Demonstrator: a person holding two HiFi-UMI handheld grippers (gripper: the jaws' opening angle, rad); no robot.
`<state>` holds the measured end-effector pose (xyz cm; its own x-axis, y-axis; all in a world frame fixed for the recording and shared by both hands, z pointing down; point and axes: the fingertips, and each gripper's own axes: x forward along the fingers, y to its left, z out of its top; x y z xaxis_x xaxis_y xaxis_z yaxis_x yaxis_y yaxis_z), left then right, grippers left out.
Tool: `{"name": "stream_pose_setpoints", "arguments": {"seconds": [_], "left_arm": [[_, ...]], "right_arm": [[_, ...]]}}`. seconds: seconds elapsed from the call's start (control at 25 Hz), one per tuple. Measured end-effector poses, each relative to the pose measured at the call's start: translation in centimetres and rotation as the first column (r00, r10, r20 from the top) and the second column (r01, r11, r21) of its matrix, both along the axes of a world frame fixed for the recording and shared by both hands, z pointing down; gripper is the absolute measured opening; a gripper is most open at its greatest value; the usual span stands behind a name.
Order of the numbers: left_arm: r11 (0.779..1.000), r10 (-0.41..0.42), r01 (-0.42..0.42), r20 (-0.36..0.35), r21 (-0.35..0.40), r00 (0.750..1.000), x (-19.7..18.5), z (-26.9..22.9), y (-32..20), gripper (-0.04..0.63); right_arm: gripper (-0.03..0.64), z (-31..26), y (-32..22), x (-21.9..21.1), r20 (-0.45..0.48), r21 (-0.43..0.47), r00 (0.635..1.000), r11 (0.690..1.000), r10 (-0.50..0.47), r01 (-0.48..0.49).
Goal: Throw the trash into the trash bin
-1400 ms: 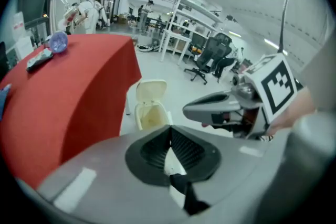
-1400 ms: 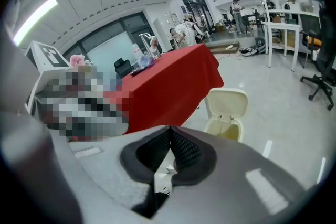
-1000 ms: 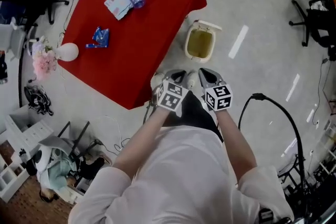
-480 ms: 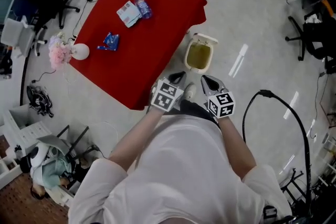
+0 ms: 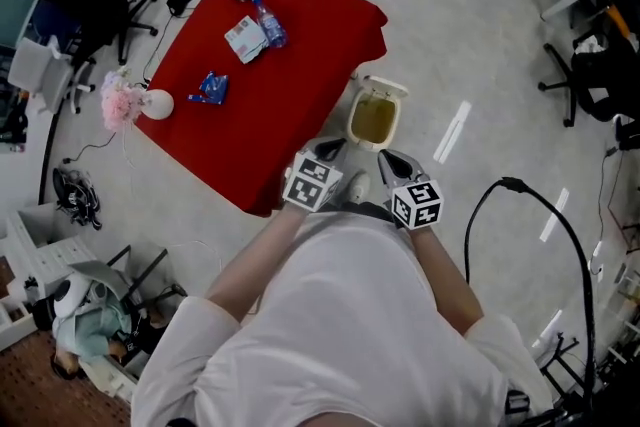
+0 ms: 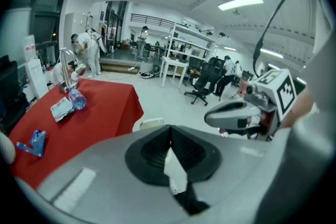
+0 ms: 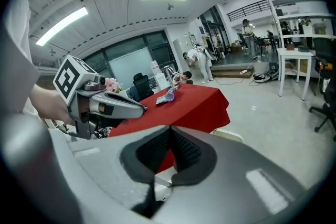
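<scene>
left gripper (image 5: 333,151) and right gripper (image 5: 390,158) both have jaws pressed together, holding nothing. the bottle (image 5: 268,21), packet (image 5: 245,39) and blue wrapper (image 5: 212,87) lie on the red tablecloth (image 5: 290,85), well apart from them. the trash bin (image 5: 375,115) stands near, on pale shiny floor (image 5: 470,45). the bottle lies flat, its long axis running away from the person.

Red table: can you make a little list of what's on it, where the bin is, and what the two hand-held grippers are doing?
on the table: water bottle, white packet, blue wrapper
bin: trash bin on the floor beside the red table, open
left: left hand-held gripper shut, empty
right: right hand-held gripper shut, empty
</scene>
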<state>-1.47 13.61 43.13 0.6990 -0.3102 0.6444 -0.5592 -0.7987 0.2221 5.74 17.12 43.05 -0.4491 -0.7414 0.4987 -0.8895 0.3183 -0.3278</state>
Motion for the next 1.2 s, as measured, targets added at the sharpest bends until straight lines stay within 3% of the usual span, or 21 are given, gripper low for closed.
{"name": "stream_pose_setpoints", "arguments": {"seconds": [0.4, 0.88, 1.2], "left_arm": [[0.989, -0.146, 0.143, 0.075, 0.043, 0.986, -4.1, -1.6, -2.3, 0.005], [0.924, -0.378, 0.363, 0.136, 0.122, 0.916, -17.9, -0.4, -7.3, 0.035], [0.886, -0.463, 0.445, 0.179, 0.130, 0.868, -26.6, 1.5, -11.3, 0.045]], "right_arm": [[0.002, -1.1, -2.9, -2.0, -0.010, 0.025, 0.992, 0.991, -0.127, 0.128], [0.001, -2.2, -8.4, -12.1, -0.012, 0.057, 0.962, 0.961, -0.272, 0.272], [0.001, -2.8, -10.8, -17.0, -0.050, 0.058, 0.942, 0.940, -0.333, 0.336]]}}
